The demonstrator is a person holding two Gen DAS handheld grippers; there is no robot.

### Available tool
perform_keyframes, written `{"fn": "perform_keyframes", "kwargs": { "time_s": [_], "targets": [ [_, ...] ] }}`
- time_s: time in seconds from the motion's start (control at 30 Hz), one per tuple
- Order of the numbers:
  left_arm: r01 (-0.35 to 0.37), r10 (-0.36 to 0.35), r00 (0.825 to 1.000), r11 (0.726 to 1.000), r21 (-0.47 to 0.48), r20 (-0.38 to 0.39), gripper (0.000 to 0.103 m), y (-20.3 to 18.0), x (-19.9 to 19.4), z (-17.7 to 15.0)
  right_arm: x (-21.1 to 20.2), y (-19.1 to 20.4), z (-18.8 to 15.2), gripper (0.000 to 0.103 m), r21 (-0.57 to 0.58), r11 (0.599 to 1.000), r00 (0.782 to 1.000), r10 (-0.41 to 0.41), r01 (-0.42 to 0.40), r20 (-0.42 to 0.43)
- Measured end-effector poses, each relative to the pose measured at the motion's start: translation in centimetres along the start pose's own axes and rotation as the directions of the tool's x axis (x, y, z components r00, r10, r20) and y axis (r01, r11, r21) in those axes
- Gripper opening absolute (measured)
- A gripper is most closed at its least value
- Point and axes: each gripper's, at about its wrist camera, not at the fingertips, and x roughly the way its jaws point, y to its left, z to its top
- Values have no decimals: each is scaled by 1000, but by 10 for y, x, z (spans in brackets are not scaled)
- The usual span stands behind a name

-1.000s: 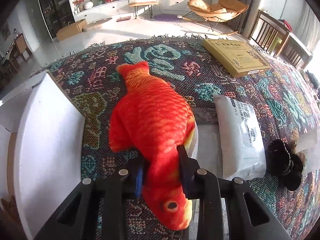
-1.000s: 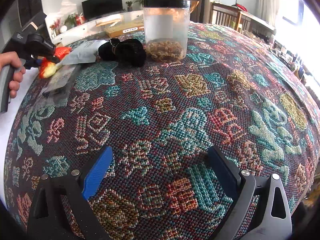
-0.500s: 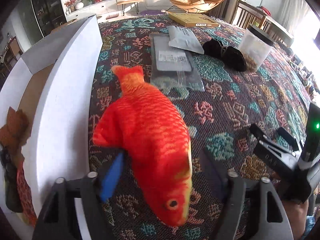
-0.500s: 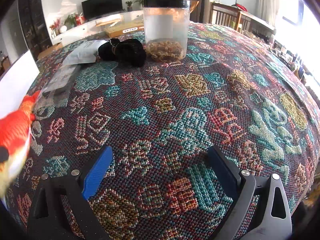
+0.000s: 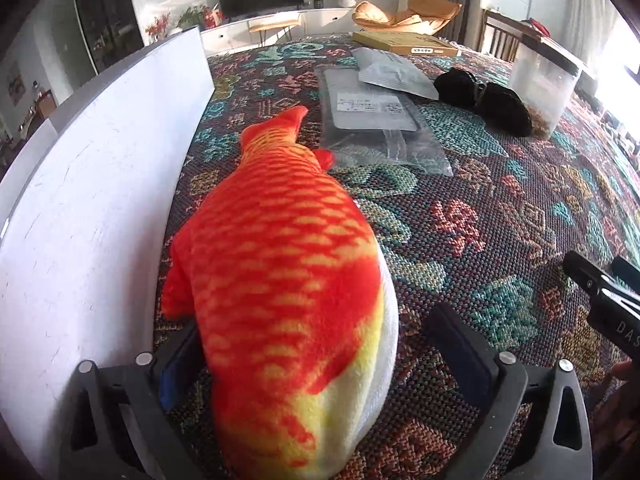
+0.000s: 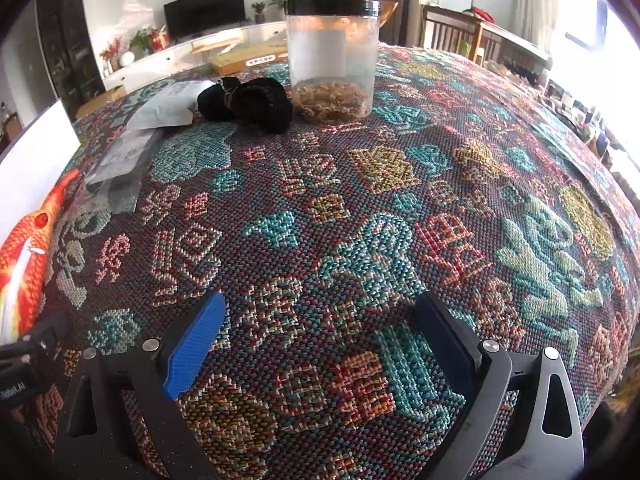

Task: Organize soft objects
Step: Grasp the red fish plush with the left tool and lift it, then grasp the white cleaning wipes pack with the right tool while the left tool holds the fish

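An orange-red plush fish (image 5: 288, 280) lies on the patterned cloth against the white box wall (image 5: 100, 184), tail pointing away. My left gripper (image 5: 316, 336) straddles its head end; the jaws are opening, and the right pad stands clear of the fish. The fish (image 6: 24, 248) also shows at the left edge of the right wrist view. A black soft bundle (image 5: 492, 100) rests farther back beside the jar. My right gripper (image 6: 320, 308) hovers open over bare cloth with nothing between its fingers.
A clear jar (image 6: 332, 52) with a black lid stands at the back. A grey pouch (image 5: 392, 72) and a clear plastic bag (image 5: 376, 120) lie behind the fish. A flat yellow box (image 5: 404, 42) sits at the table's far edge.
The left gripper carried the fish toward the white box, then opened its jaws; the fish now rests on the cloth beside the box wall. The right gripper has not moved.
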Motion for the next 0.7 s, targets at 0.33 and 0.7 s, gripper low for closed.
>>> {"fn": "perform_keyframes", "kwargs": {
  "time_s": [0.33,0.7],
  "targets": [
    [18,-18,999,1000,-1,36,103,1,-1,-3,-7,-14,19,97,50,985,986,163,-165,38],
    [19,-19,999,1000,-2,36,103,2,-1,-3,46,128,181,96,-185,916,935,344,-355,-85]
  ]
}}
